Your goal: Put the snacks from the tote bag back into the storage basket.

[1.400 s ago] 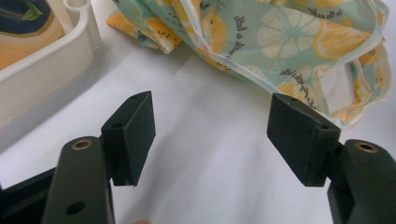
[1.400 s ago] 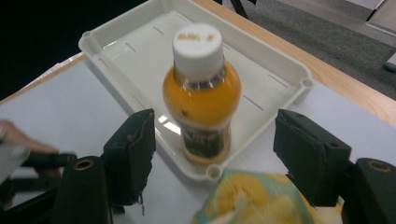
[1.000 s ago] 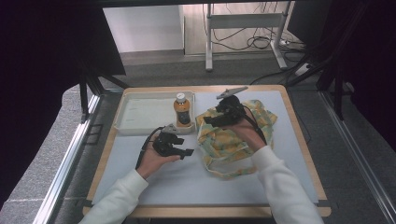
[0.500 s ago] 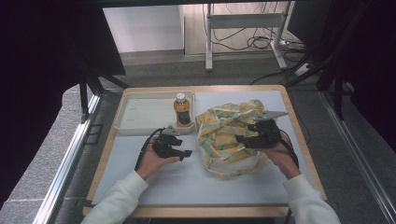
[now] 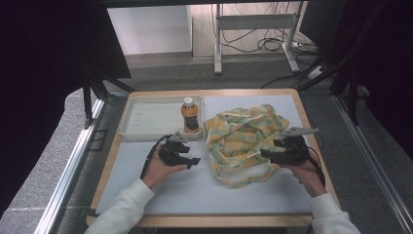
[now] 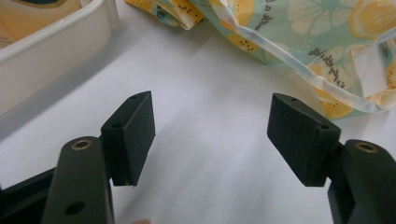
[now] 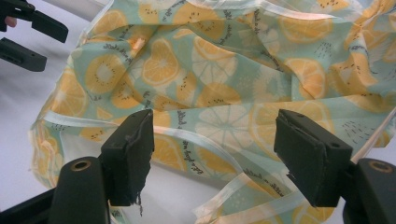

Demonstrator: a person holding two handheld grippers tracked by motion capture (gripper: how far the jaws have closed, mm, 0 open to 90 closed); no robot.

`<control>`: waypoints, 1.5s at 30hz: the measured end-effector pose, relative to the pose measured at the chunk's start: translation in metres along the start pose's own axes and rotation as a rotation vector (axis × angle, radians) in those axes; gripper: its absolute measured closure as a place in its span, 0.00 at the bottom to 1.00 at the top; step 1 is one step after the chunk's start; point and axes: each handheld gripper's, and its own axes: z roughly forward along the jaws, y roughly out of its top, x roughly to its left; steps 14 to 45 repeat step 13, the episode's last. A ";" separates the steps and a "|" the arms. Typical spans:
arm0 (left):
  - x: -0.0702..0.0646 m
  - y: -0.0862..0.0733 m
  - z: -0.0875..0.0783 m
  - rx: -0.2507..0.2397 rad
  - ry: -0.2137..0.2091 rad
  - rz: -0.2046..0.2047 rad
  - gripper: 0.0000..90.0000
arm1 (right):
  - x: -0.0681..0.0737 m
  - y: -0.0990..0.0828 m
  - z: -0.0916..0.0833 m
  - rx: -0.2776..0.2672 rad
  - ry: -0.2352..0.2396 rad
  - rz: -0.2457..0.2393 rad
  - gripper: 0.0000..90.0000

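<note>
The right tool (image 5: 265,154) is hanging wide open and empty at the right edge of the fruit-print bag (image 5: 241,139), which is lying crumpled mid-table beside the bottle (image 5: 190,114) in the white tray (image 5: 146,117). It is probably lining up to pinch a handle strap. The left tool (image 5: 193,161) is waiting open on the table. A second ago the right tool was over the bag's top.

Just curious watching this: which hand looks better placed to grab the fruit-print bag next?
Probably the right. Its gripper sits at the bag's edge, open fingers either side of the cloth and its pale strap. The left gripper is open too, over bare table beside the bag.
</note>
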 end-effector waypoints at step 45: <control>0.002 -0.001 0.001 0.003 0.004 -0.001 0.35 | -0.004 -0.005 -0.001 0.006 -0.026 -0.004 0.30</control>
